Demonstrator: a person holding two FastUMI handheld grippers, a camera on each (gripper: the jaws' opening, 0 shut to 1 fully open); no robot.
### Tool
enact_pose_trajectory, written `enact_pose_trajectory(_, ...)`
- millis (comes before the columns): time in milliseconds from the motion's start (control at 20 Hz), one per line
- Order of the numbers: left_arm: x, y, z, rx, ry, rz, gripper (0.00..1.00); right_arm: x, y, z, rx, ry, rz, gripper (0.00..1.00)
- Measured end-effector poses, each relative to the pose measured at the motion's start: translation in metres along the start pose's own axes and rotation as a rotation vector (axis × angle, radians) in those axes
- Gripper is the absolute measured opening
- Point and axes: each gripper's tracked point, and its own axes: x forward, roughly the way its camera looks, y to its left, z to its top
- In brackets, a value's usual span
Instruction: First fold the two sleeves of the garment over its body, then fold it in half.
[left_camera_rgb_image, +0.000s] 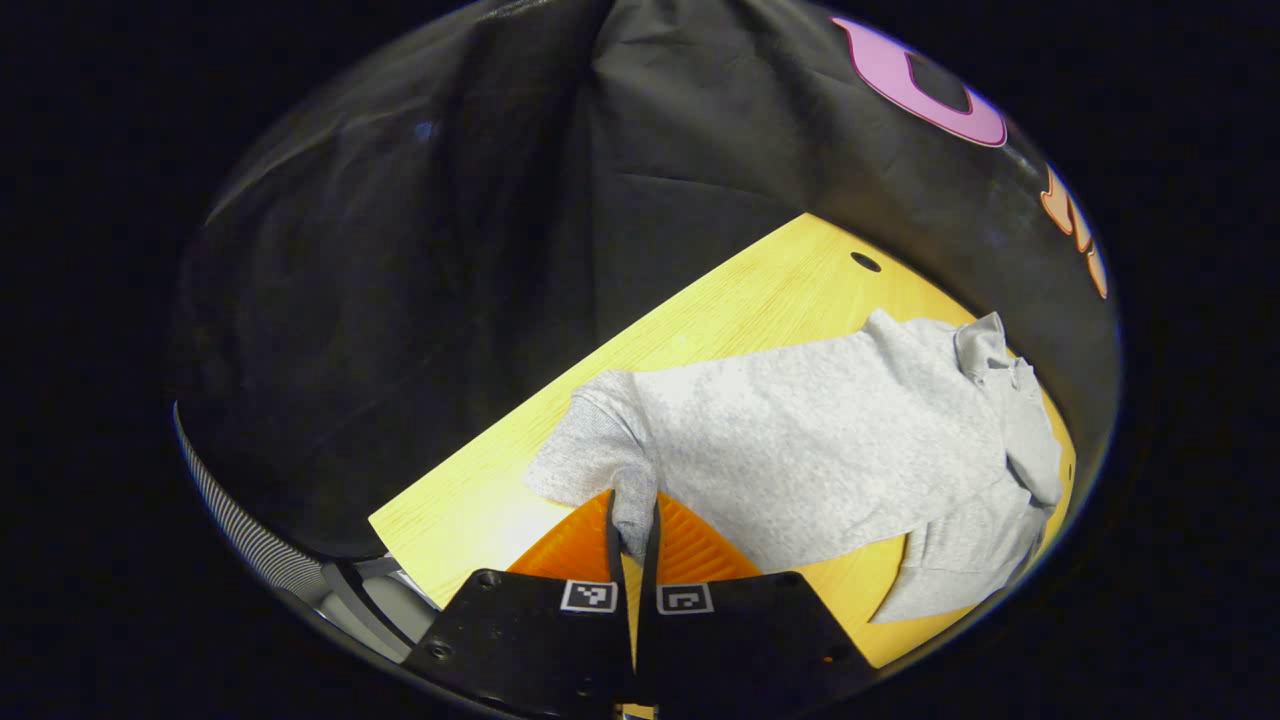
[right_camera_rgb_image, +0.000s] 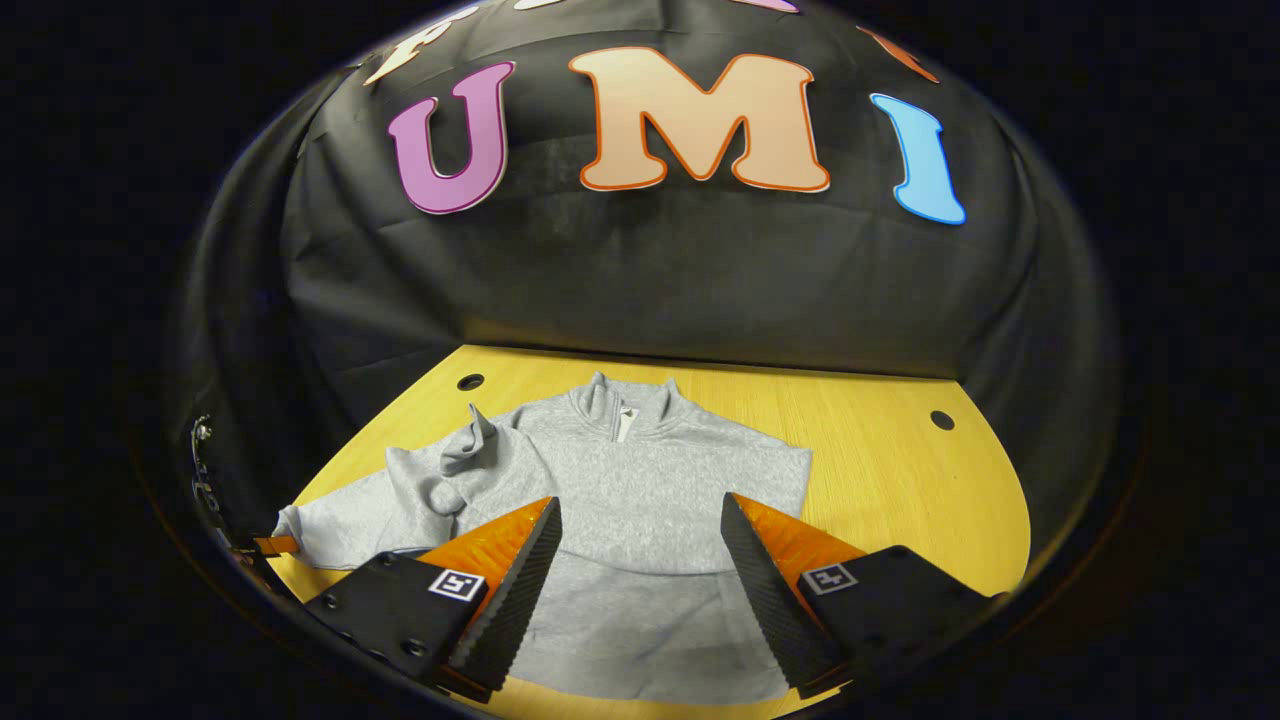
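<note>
A grey quarter-zip sweatshirt (right_camera_rgb_image: 640, 480) lies flat on the yellow wooden table (right_camera_rgb_image: 900, 500), collar (right_camera_rgb_image: 625, 410) toward the back wall. One sleeve (right_camera_rgb_image: 350, 520) stretches out to the left with a raised wrinkle near the shoulder. My left gripper (left_camera_rgb_image: 632, 522) is shut on the end of that sleeve (left_camera_rgb_image: 590, 450), grey cloth pinched between its orange fingers. My right gripper (right_camera_rgb_image: 640, 505) hovers open over the sweatshirt's lower body, nothing between its fingers. A crease (right_camera_rgb_image: 650, 572) runs across the body near the hem.
The table has small round holes near its back corners (right_camera_rgb_image: 470, 382) (right_camera_rgb_image: 942, 420). Black cloth walls close in the back and sides. Bare tabletop lies to the right of the sweatshirt (right_camera_rgb_image: 930, 530).
</note>
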Motion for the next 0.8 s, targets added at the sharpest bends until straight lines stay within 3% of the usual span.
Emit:
enact_pose_trajectory(150, -0.015, -0.031, 0.013, -0.002, -0.028, -0.064, 0.0, -0.009, -0.015, -0.009, 0.009, 0.012, -0.018, 0.96)
enact_pose_trajectory(300, -0.032, -0.076, 0.023, 0.061, -0.057, -0.146, 0.0, -0.018, -0.027, -0.021, 0.037, 0.027, -0.019, 0.99)
enact_pose_trajectory(800, -0.105, -0.296, 0.034, 0.282, -0.147, -0.521, 0.0, -0.047, -0.095, -0.041, 0.093, 0.036, -0.075, 0.99)
